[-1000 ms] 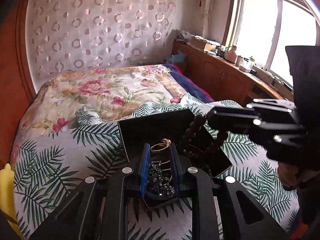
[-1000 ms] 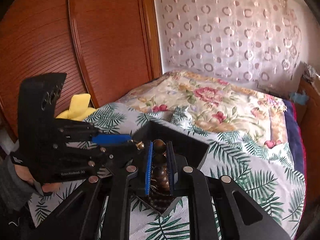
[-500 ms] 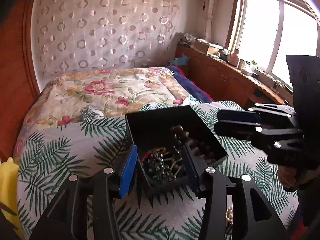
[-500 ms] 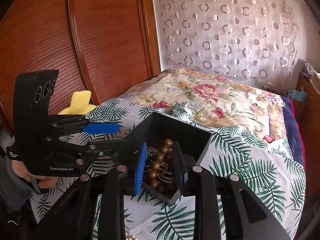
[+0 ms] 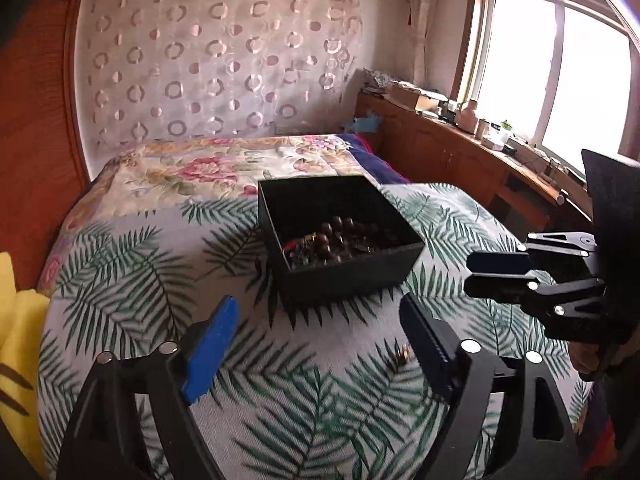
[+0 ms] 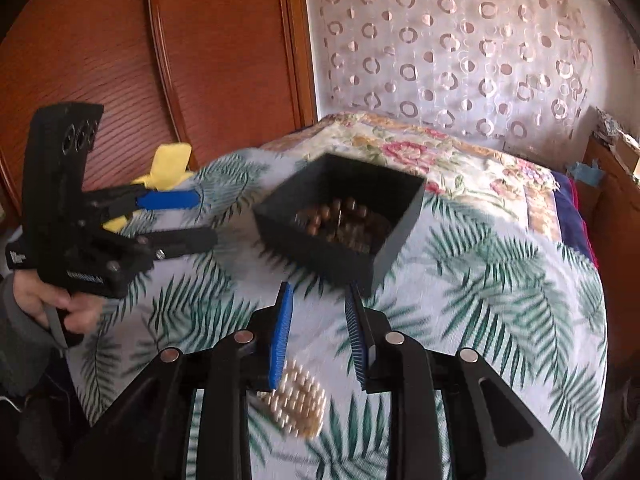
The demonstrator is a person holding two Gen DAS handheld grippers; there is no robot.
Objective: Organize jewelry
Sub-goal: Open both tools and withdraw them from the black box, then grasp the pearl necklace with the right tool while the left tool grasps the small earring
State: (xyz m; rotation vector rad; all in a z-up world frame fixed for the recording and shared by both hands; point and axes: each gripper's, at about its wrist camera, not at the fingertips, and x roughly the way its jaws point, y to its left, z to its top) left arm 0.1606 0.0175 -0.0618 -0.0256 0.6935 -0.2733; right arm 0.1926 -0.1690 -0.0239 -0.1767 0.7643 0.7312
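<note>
On the palm-leaf bedspread (image 5: 132,280) sits an open black box (image 5: 340,276) — square, matte, its floor heaped with dark brown wooden beads (image 5: 340,232) tangled with darker, finer pieces. The left gripper (image 5: 320,340) has just been opening; its blue-padded jaws stand wide with nothing between them. The right gripper (image 6: 318,336) is parted a little, also gripping nothing. Just below its fingers lies a pale pearl-bead piece (image 6: 298,404) — blurred — outside the box.
</note>
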